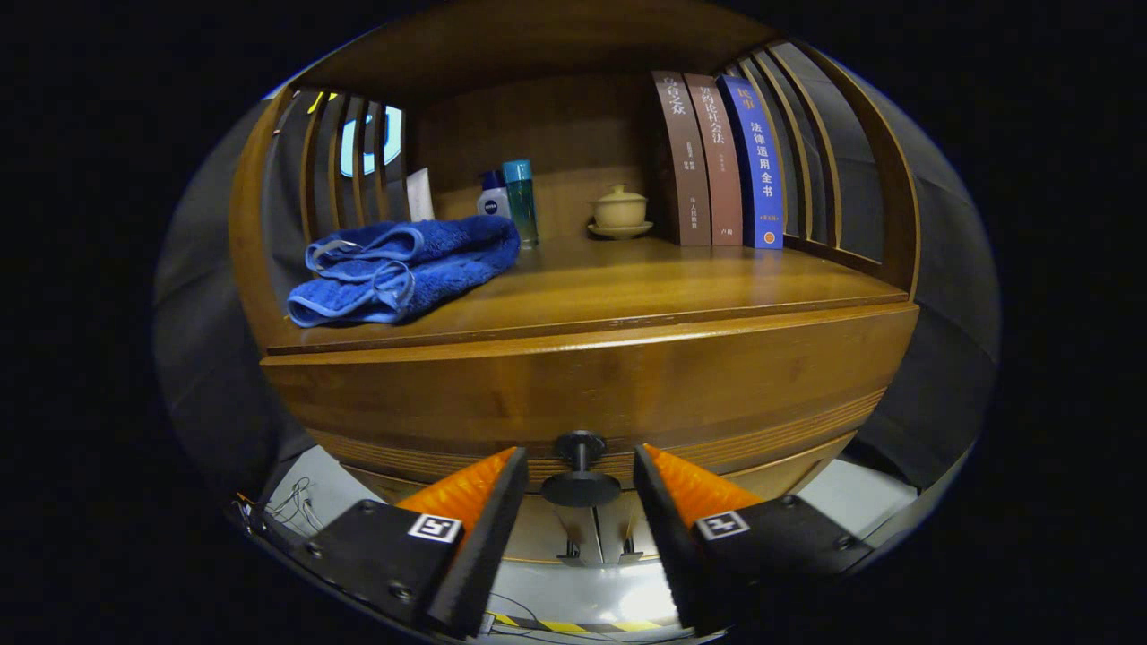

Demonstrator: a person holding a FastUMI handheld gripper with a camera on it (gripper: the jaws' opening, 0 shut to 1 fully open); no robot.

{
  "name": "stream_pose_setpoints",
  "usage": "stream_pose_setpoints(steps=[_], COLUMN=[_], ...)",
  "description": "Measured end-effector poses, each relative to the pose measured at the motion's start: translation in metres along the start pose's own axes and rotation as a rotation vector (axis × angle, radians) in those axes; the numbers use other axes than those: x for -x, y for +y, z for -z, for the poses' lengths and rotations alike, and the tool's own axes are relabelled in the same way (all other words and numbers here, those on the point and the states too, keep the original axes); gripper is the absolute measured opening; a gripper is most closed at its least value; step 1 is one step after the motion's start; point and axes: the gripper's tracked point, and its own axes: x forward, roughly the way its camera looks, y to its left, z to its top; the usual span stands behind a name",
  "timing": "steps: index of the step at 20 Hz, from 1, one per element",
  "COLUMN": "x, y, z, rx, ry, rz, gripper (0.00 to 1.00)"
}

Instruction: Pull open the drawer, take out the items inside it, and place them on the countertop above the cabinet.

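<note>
A wooden cabinet fills the view, with its drawer front (591, 385) closed just ahead of me. The drawer's dark round knob (581, 470) sticks out toward me and sits between my two fingers. My gripper (581, 475) is open, with a gap on each side of the knob and neither finger touching it. Above the drawer runs the wooden countertop (681, 287). What lies inside the drawer is hidden.
A folded blue towel (403, 266) lies on the counter's left part. At the back stand a white tube (419, 194), two bottles (521, 202), a lidded cup on a saucer (620, 212) and three upright books (719, 159). Slatted side walls close both ends.
</note>
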Motion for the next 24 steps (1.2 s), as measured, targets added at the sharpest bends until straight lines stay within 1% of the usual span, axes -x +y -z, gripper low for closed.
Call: stream_pose_setpoints(steps=[2, 3, 4, 5, 8, 11, 16, 24], x=[0.0, 0.0, -0.001, -0.002, 0.0, 0.003, 0.025, 0.083], y=[-0.001, -0.001, -0.002, -0.002, -0.002, -0.002, -0.002, -0.001], z=[0.001, 0.0, 0.001, 0.001, 0.002, 0.003, 0.014, 0.041], rx=[0.003, 0.01, 0.021, 0.025, 0.03, 0.033, 0.027, 0.022], ry=[0.002, 0.004, 0.01, 0.01, 0.022, 0.031, 0.043, 0.076], rz=[0.009, 0.011, 0.016, 0.017, 0.019, 0.024, 0.024, 0.027], gripper=[0.51, 0.51, 0.45, 0.45, 0.36, 0.36, 0.36, 0.36])
